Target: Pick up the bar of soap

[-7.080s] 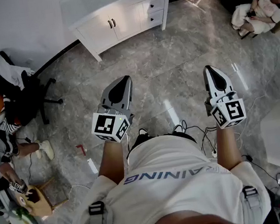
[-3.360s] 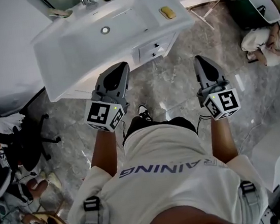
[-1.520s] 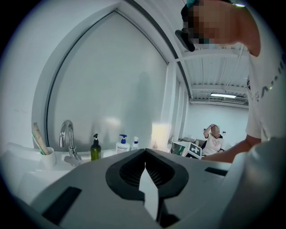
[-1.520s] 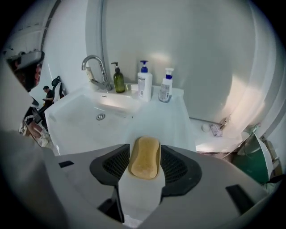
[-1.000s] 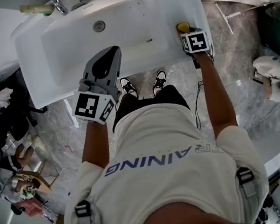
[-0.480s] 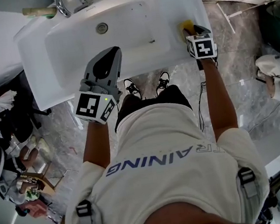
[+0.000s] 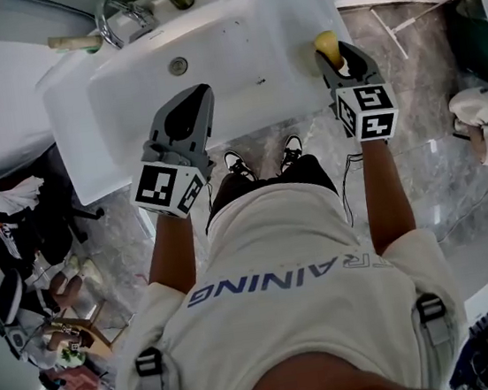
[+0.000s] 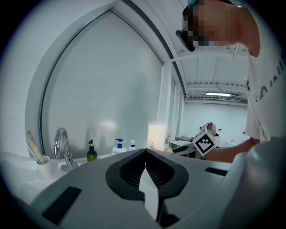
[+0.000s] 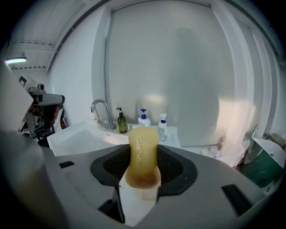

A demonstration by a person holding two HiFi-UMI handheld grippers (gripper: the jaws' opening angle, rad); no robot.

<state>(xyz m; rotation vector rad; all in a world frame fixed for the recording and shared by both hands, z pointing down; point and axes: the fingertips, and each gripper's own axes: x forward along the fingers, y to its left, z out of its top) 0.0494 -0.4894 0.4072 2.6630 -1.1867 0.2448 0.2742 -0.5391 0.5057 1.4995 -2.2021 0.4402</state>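
Head view looks steeply down on a white sink [image 7: 123,89] with a round drain [image 7: 178,65] in the floor of its basin and a chrome faucet [image 7: 119,23] at the back. Our right gripper [image 7: 338,52] reaches over the flat rim to the right of the basin, and its jaws are closed on the bar of soap [image 7: 326,42]. In the right gripper view we see the yellow bar standing on end between the ridged pads. One broad face with embossed letters is turned to the camera, and the lower end is darker and speckled. The jaws stand only as far apart as the bar is thick.

Our left gripper [image 7: 196,98] hangs over the front edge of the sink, well apart from the soap. Its own view shows the jaw tips meeting with nothing between them.

Along the back of the sink stand the containers. A white cup [image 8: 43,167] sits left of the faucet and holds a slim pale stick-like item [image 8: 33,145] that leans to the left; we cannot tell what it is. Right of the faucet stands a dark green pump bottle [image 9: 122,121], then two white pump bottles [image 9: 144,118] with blue tops, side by side. Their fill levels do not show. A green bin [image 9: 268,156] sits at the far right, its inside out of sight.
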